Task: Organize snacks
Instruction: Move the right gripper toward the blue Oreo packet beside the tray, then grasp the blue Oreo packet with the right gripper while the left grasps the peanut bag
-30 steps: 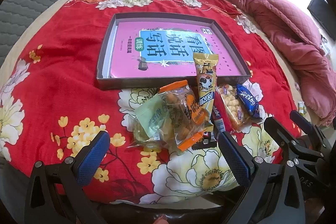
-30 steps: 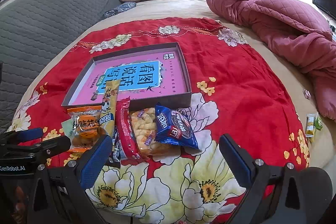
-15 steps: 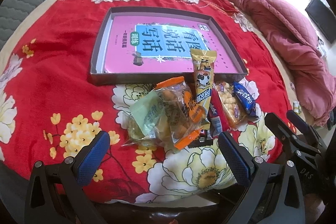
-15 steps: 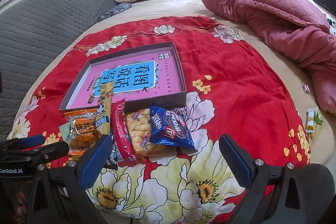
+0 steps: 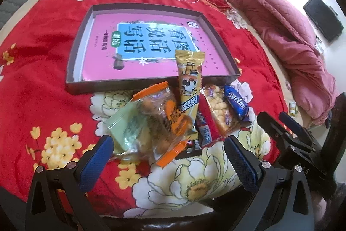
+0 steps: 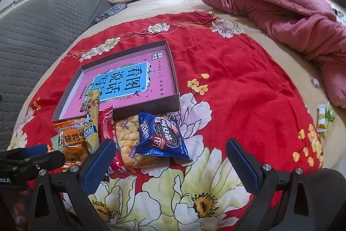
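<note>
**Both grippers hovering wide open over a snack pile beside a tray**

The left gripper (image 5: 168,155) is hanging with its blue-padded fingers spread wide, gripping nothing, just short of the near edge of the snack pile. The right gripper (image 6: 168,157) is likewise standing wide apart and empty, its left finger (image 6: 97,163) sitting just at the pile's near edge.

The snacks are lying in a loose heap on a red flowered blanket (image 5: 39,70), right against the near wall of a shallow dark tray (image 5: 121,86). In the left wrist view the heap is sitting at centre, with the tray at 12 o'clock from it. A pink book (image 5: 147,47) is lying flat inside the tray.

Within the heap, a pale green packet (image 5: 127,127) is lying at the 9 o'clock end, partly under an orange-edged clear packet (image 5: 164,118). A tall yellow packet (image 5: 190,83) is leaning over the tray's near wall, its top end resting above the book. Beside it at 3 o'clock, a red packet (image 5: 204,120) is lying next to a clear bag of pale puffs (image 5: 220,112), and a blue cookie packet (image 5: 236,103) is overlapping that bag at the 3 o'clock end.

In the right wrist view, a small yellow and green packet (image 6: 323,118) is lying well apart from the heap at 3 o'clock, off the blanket's edge. A rumpled pink quilt (image 6: 281,8) is bunching up at 1 o'clock.
</note>
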The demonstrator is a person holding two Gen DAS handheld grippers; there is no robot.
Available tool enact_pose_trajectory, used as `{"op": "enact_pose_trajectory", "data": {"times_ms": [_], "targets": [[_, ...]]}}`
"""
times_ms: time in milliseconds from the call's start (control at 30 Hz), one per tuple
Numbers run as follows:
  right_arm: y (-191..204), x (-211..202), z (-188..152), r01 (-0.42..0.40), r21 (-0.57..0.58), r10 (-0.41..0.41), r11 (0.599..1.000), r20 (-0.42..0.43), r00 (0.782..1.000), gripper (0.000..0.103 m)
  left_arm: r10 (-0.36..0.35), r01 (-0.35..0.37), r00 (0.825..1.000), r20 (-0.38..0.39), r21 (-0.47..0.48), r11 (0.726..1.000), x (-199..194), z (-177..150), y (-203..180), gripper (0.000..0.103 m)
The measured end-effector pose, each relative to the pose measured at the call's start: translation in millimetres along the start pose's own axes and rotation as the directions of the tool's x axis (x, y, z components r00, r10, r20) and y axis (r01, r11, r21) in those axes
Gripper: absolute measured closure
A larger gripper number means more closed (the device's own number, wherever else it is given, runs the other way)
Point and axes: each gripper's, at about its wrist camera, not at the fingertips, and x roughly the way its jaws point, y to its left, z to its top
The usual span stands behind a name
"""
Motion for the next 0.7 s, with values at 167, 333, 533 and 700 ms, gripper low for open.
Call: {"op": "enact_pose_trajectory", "data": {"times_ms": [167,333,533,700], "targets": [[-3,12,4,-0.026,0.018,0.027,1.0,-0.021,0.999,0.001,0.0,0.0,0.999,-0.047,-0.01,1.0,8,3,3,0.006],[-2,31,7,-0.062,0.025,0.063,0.998,-0.077,0.995,0.001,0.013,-0.013,0.999,-0.053,0.004,1.0,14,5,2,0.011],[-2,52,10,-0.064,0.028,0.067,0.998,-0.129,0.989,0.001,-0.006,0.007,0.998,-0.055,0.007,1.0,20,7,1,0.026],[-7,64,9,-0.093,0.076,0.105,0.993,-0.175,0.979,0.011,-0.007,0.007,0.998,-0.059,0.005,1.0,24,8,2,0.033]]}}
